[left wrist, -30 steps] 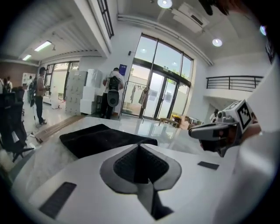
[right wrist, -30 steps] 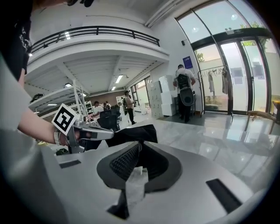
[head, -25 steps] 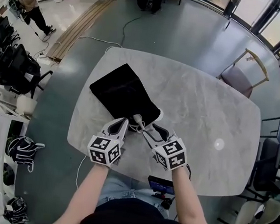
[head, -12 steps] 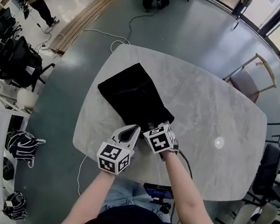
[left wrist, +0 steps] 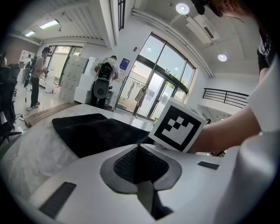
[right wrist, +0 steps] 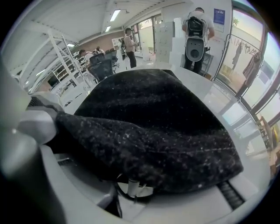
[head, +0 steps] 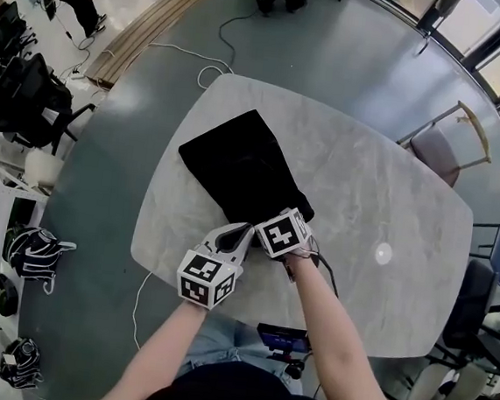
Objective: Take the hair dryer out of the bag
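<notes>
Right gripper view: the bag (right wrist: 153, 127) is being straddled by spread jaws of the right gripper (right wrist: 131, 166); left gripper (left wrist: 140, 151) jaws are being pressed together.

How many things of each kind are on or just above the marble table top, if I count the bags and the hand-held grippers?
Black bag: 1
Grippers: 2, the left gripper and the right gripper
Total: 3
</notes>
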Demonstrator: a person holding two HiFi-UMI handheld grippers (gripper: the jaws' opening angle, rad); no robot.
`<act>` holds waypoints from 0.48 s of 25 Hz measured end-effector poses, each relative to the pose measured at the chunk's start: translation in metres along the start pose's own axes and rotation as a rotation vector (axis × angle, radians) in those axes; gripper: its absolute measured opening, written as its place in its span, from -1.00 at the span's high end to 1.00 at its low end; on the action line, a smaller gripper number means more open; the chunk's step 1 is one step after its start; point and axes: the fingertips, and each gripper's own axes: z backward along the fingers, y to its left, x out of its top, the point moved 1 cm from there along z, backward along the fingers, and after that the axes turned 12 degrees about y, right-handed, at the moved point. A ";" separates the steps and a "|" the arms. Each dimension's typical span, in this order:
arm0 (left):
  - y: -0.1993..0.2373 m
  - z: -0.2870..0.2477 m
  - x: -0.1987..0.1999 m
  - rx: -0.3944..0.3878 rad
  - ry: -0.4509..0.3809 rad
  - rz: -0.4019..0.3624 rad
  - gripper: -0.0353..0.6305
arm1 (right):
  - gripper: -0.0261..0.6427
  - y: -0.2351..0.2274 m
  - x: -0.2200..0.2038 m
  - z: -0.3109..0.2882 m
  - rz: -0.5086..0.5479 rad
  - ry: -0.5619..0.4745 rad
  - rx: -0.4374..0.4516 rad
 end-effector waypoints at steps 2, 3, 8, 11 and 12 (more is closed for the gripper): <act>-0.001 -0.002 0.000 -0.005 0.006 -0.003 0.82 | 0.34 -0.001 -0.002 -0.001 -0.007 -0.009 0.004; -0.001 -0.003 0.000 -0.006 0.008 -0.005 0.82 | 0.34 -0.002 -0.002 -0.001 -0.010 -0.018 0.004; 0.004 -0.005 -0.001 0.002 0.004 -0.011 0.82 | 0.35 -0.012 0.003 0.017 -0.048 -0.073 -0.023; 0.005 -0.005 -0.001 0.009 -0.003 -0.004 0.82 | 0.35 -0.012 -0.005 0.026 -0.083 -0.075 -0.001; 0.005 -0.005 0.000 0.008 -0.002 -0.003 0.82 | 0.35 -0.012 -0.008 0.029 -0.096 -0.077 0.008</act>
